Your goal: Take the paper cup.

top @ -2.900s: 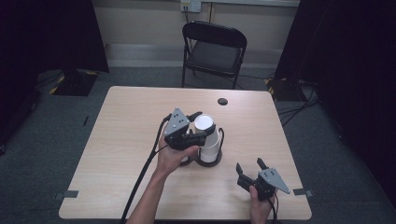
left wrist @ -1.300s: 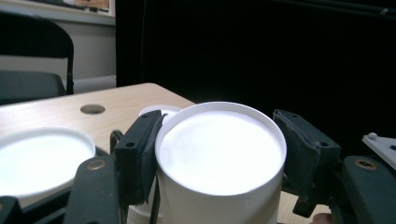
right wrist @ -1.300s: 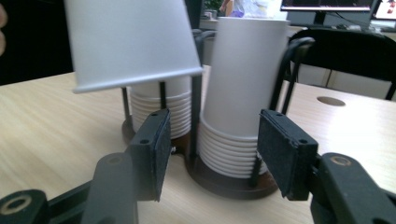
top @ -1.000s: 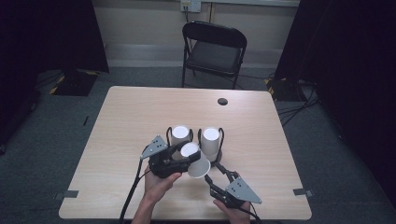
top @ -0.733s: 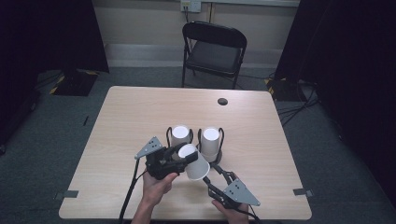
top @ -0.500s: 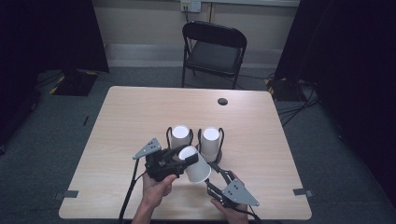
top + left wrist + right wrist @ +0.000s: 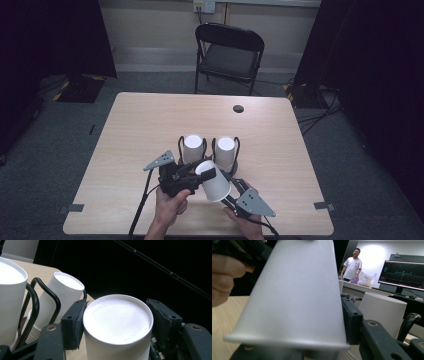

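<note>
Since a second ago: little shift on the table – both hands near the front edge as before, the white paper cup [image 7: 214,180] between them tipped a touch further, its closed base up and to the left, its wide rim down and to the right. Right gripper [image 7: 231,189] jaws just been closing, the cup between them.

Left gripper [image 7: 202,176] clamped tight on the narrow base end of the cup; in the left gripper view, black pads [image 7: 74,323] pressed against both sides of the cup [image 7: 118,325] just below the white base disc. Held clear of the table [image 7: 150,120], tilted, in front of the other cups.

Right gripper reaching in from the lower right toward the rim end. In the right gripper view the cup [image 7: 292,295] looms close and blurred, rim lowest, one black jaw just beside its right wall; contact there cannot be told, and the other jaw is hidden behind the cup.

Behind the held cup – a black wire cup holder [image 7: 235,150] near the table's middle, with two upside-down white cups side by side: left cup [image 7: 193,147] and right cup [image 7: 225,151]. The right one sits on a stack of nested cups, ribbed rims visible at the bottom in the left gripper view [image 7: 35,332].

Further back on the table, a small dark round object [image 7: 238,108]. Beyond the far edge, a black folding chair [image 7: 227,55].
</note>
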`<action>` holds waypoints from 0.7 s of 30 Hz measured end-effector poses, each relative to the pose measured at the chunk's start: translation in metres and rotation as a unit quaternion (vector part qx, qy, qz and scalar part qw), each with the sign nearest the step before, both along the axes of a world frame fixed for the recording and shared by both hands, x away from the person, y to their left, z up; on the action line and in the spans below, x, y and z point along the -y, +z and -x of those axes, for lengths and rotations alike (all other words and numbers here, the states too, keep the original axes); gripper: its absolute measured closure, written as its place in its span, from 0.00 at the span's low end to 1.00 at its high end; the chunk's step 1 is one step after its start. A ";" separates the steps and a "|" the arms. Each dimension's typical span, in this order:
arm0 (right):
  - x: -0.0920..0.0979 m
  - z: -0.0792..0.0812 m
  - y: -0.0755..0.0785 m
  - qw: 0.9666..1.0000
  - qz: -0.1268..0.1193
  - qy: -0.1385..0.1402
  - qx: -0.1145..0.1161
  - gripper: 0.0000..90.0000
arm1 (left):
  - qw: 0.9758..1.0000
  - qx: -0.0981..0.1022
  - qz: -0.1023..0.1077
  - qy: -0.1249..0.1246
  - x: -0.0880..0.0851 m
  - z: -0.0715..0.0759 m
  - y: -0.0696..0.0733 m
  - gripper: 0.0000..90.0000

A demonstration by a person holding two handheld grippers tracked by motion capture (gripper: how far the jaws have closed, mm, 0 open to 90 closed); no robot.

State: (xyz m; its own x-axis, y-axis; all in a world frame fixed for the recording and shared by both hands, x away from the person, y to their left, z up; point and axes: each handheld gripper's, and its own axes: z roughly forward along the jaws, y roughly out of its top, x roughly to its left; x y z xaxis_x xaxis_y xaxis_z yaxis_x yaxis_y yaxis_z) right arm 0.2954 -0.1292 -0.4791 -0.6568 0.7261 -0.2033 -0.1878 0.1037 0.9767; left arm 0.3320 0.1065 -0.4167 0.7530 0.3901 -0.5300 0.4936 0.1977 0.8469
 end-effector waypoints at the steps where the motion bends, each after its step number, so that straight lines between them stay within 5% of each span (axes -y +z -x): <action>1: 0.000 0.000 0.000 1.000 0.000 -0.004 0.002 0.77 | 1.000 0.003 -0.003 0.000 0.000 0.000 -0.001 0.39; 7: 0.003 0.001 -0.001 1.000 0.005 -0.006 -0.002 0.84 | 0.999 0.020 -0.023 0.008 0.003 0.001 -0.002 0.36; 18: 0.009 0.005 0.001 1.000 0.001 -0.004 -0.018 0.91 | 0.999 0.027 -0.024 0.020 0.002 -0.002 -0.006 0.33; 21: 0.011 0.004 0.002 1.000 0.003 -0.006 -0.026 0.95 | 0.996 0.048 -0.056 0.046 0.002 0.000 -0.006 0.33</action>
